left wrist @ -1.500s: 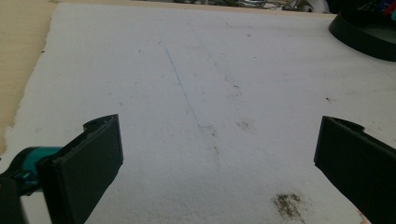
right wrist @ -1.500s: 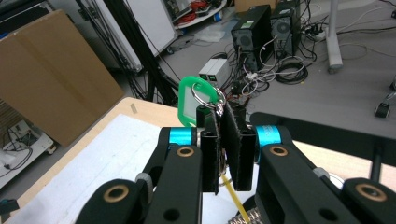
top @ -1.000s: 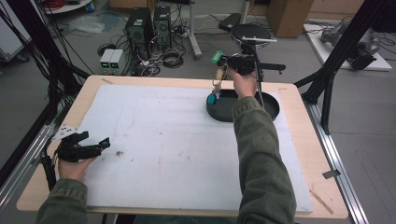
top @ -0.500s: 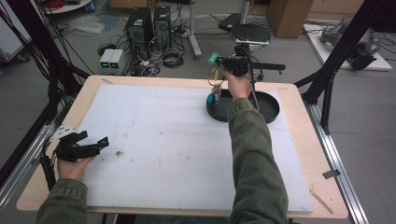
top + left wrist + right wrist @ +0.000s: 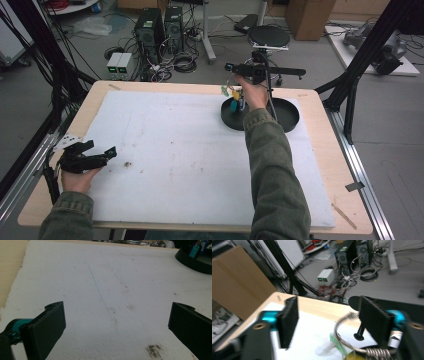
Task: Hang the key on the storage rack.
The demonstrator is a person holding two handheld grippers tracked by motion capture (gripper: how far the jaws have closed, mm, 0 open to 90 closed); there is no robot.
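My right gripper is held high over the far edge of the table, above the left rim of a black round pan. Under it hangs a bunch of tags in green, yellow and blue, and the blue one reaches into the pan. In the right gripper view the jaws of my right gripper stand wide apart. A metal key ring hangs by the right jaw, not pinched between the two. My left gripper rests open near the table's left edge, and between its jaws lies only the white mat.
A wooden table carries the white mat. The pan sits at the mat's far right. A small dark stain lies near my left gripper. Computers, cables and a stool stand on the floor beyond the table.
My right hand has shifted a little to the left over the pan, carrying the hanging tags with it. The left hand and its gripper have stayed in place.
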